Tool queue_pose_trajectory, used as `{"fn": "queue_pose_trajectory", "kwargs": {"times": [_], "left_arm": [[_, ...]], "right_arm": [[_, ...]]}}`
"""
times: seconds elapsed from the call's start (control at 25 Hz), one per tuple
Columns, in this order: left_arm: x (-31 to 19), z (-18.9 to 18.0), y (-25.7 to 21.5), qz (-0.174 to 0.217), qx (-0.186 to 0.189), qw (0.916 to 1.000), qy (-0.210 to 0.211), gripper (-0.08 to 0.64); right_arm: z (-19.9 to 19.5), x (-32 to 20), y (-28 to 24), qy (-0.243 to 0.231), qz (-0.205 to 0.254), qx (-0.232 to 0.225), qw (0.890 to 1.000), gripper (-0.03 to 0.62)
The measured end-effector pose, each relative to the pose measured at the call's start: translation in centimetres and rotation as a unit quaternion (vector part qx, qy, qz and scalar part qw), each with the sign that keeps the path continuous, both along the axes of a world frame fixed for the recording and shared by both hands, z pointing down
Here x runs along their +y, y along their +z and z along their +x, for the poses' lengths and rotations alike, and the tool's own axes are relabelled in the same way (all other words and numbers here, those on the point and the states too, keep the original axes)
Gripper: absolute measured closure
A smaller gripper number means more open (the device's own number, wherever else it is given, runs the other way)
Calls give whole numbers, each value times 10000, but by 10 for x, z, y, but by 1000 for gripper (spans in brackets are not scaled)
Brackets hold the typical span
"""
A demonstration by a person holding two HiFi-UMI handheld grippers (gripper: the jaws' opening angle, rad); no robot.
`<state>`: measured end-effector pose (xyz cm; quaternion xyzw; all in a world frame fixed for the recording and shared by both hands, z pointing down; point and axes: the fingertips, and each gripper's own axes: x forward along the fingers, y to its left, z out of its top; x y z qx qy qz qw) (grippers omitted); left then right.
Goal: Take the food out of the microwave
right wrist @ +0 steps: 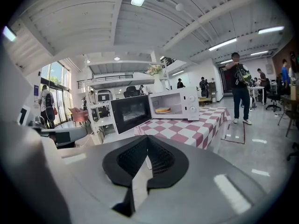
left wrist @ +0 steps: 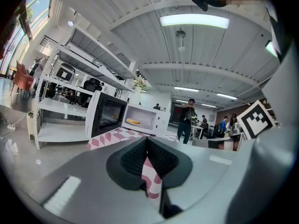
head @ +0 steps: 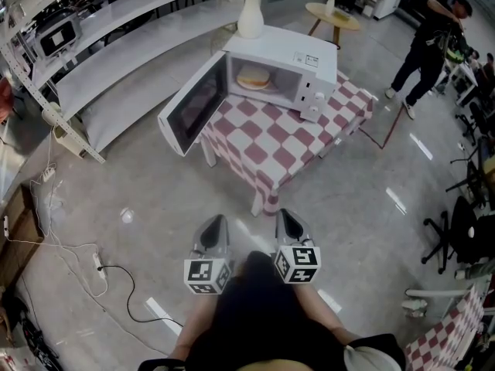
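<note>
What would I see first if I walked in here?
The white microwave on the red-and-white checked table, its door swung wide open with round yellowish food inside. A white vase of flowers stands on top. Low in the head view, the left tongs and right tongs are shut and empty, short of the table.

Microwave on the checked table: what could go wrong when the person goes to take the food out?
1. The open door juts past the edge of the table; a gripper could knock it on the approach.
2. A vase stands on the microwave; a bump might tip it.
3. The left gripper and right gripper are both shut; unless opened, they would likely push the food deeper.
</note>
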<state>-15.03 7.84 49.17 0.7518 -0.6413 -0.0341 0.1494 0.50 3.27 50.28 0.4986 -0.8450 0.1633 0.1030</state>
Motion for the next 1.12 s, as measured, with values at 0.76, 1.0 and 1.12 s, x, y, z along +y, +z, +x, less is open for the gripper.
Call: {"fn": "queue_pose_trajectory", "kwargs": {"times": [0.76,1.0,1.12], "left_arm": [[-56,7,-4,19,22,10000,77,552],[-84,3,-5,-14,13,10000,85,552],[-97,2,-2,-70,7,9999,102,552]], "right_arm": [[2,-49,-7,6,39,-9,10000,591],[0,-78,-3,20,-32,6,10000,591],[-4,-92,-2,21,-45,-24,10000,591]]}}
